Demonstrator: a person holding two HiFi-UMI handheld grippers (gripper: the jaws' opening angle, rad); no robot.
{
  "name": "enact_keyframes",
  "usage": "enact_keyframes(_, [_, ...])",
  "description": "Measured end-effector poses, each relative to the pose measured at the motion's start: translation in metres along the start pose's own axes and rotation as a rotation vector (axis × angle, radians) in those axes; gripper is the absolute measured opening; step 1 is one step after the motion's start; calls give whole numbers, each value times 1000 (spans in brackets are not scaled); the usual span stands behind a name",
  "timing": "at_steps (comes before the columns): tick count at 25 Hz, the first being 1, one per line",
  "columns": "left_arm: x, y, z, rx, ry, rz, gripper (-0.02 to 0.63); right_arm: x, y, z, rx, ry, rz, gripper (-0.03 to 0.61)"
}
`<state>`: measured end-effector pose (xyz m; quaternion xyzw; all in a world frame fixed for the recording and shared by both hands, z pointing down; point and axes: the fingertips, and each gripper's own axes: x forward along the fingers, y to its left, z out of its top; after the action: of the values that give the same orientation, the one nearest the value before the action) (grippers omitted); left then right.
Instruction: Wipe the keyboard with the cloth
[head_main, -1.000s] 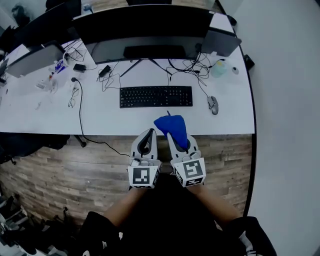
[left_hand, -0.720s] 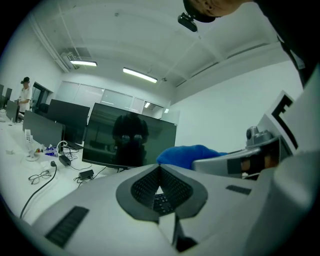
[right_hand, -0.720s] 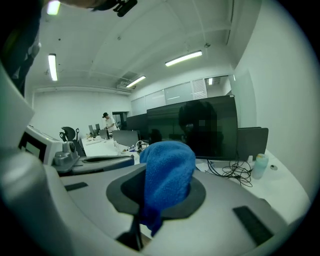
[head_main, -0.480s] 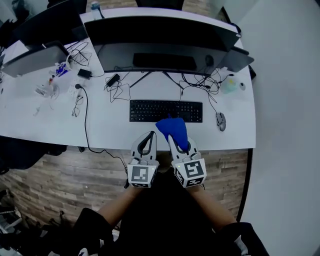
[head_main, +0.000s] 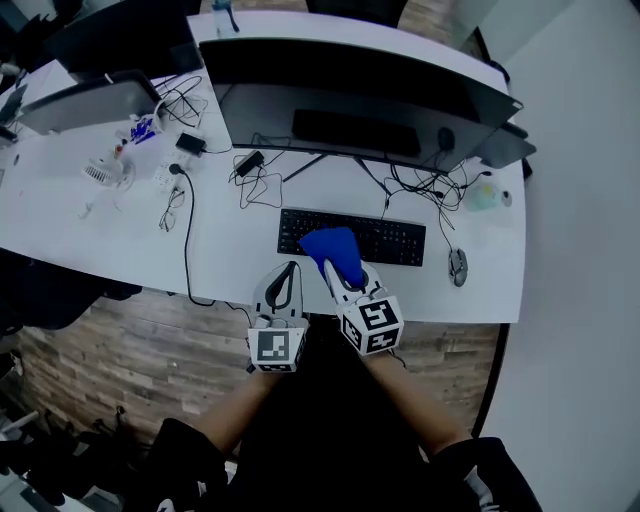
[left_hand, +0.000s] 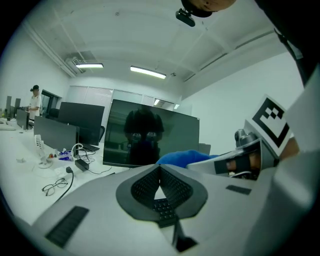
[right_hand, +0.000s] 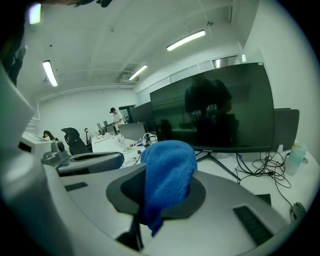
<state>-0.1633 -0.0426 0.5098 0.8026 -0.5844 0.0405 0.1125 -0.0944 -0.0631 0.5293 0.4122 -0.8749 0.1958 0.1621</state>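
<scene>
A black keyboard (head_main: 352, 237) lies on the white desk (head_main: 230, 250) in front of a large monitor (head_main: 360, 100). My right gripper (head_main: 336, 266) is shut on a blue cloth (head_main: 333, 252), which bulges out of its jaws (right_hand: 167, 180) and hangs over the keyboard's front edge, left of its middle. My left gripper (head_main: 289, 272) hovers beside it at the desk's front edge, shut with nothing held. In the left gripper view, that gripper (left_hand: 160, 170) shows a small gap below its tips, and the cloth (left_hand: 182, 157) sits just to its right.
A mouse (head_main: 458, 266) lies right of the keyboard. Cables (head_main: 255, 180), glasses (head_main: 172, 212) and a second screen (head_main: 85, 105) occupy the left side of the desk. A bottle (head_main: 482, 195) stands at the far right. Wooden floor (head_main: 120, 350) lies below the desk edge.
Both grippers have moved forward from over the floor to the desk. The cloth now overlaps the keyboard's front edge. The head view has shifted with them.
</scene>
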Motion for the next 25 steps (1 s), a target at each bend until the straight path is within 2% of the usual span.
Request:
enact_keyframes(4, [10,24,-5,26,1,61,6,37,0,-5,6,47,73,66])
enact_keyframes(9, [22,43,-18,-35,49,116,6,75,-5,-17,7,105,115,66])
enact_keyframes(14, [36,51,-36,-68,91,92,6,115,-4,-48,17,176,174,66])
enact_keyframes(18, [38,59,-49,-91,125,101,6,140,-4,-67,8,238,185,66])
enact_keyframes(25, [46,70,-48,-126,128,103,6,178,-15,-103,20,354,198,66])
